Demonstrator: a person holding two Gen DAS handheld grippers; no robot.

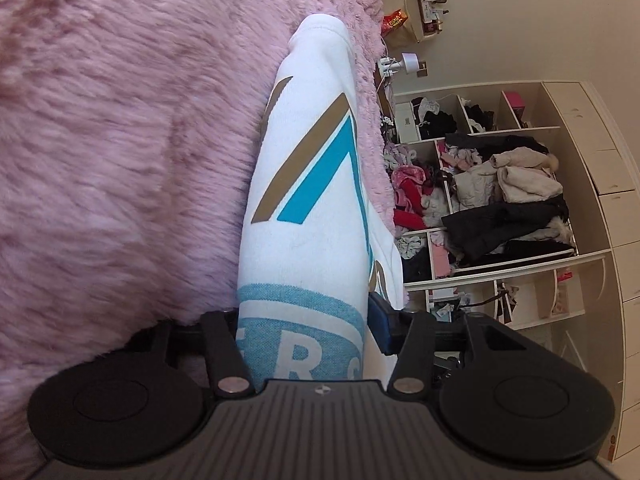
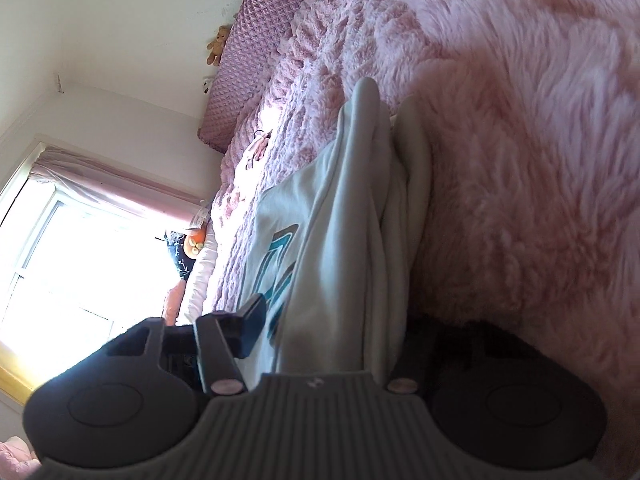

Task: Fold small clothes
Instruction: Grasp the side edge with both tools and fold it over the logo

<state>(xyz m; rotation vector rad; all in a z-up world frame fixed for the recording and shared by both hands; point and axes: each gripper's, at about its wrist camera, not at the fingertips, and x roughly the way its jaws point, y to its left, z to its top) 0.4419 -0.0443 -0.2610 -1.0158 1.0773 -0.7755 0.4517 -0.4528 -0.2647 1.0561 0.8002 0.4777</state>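
Note:
A white garment (image 1: pixel 316 184) with blue and tan stripes and blue lettering lies folded on a fluffy pink blanket (image 1: pixel 120 140). My left gripper (image 1: pixel 304 320) is shut on one end of it, the cloth bunched between the two fingers. The same garment (image 2: pixel 348 240) shows in the right wrist view as a thick stack of folded layers. My right gripper (image 2: pixel 332 332) is shut on its other end; the right finger is hidden under the cloth and blanket.
The pink blanket (image 2: pixel 520 140) covers the bed. Open shelves (image 1: pixel 500 200) stuffed with clothes stand past the bed's edge. A quilted pink headboard (image 2: pixel 256 48) and a bright window (image 2: pixel 80 260) lie on the other side.

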